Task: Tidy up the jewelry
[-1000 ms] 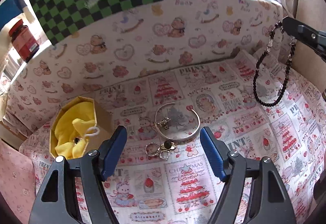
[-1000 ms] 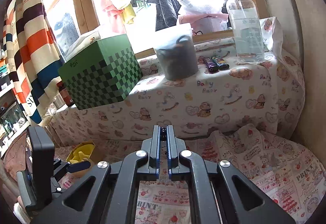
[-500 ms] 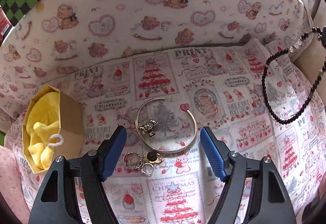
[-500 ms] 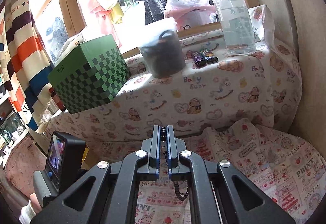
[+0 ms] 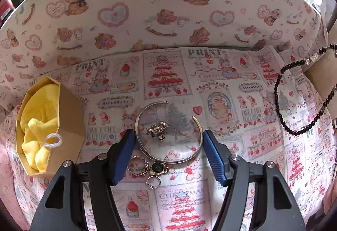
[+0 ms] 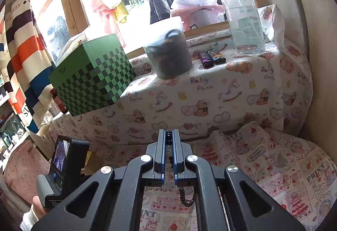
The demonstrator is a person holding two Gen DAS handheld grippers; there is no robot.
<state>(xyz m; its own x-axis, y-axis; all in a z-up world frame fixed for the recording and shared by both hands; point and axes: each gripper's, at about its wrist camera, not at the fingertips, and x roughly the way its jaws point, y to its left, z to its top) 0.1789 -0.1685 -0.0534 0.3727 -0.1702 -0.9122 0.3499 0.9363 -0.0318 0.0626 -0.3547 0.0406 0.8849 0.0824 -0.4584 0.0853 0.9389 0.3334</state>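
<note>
Left gripper (image 5: 167, 144) straddles silver bangle (image 5: 168, 138), jaws just closing in, pads not pressing yet. Bangle lies right of yellow-lined box (image 5: 48, 125). Right gripper (image 6: 168, 142) pinches black bead bracelet (image 5: 294, 100).

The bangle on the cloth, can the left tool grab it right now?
Probably yes. The left tool has just been closing, with its pads on either side of the bangle and nothing over it. The charm inside the loop and the rings nearby might get nudged.

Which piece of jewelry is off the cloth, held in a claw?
The black bead necklace, pinched in the shut right claw and dangling. The silver bangle and small rings lie on the cloth.
</note>
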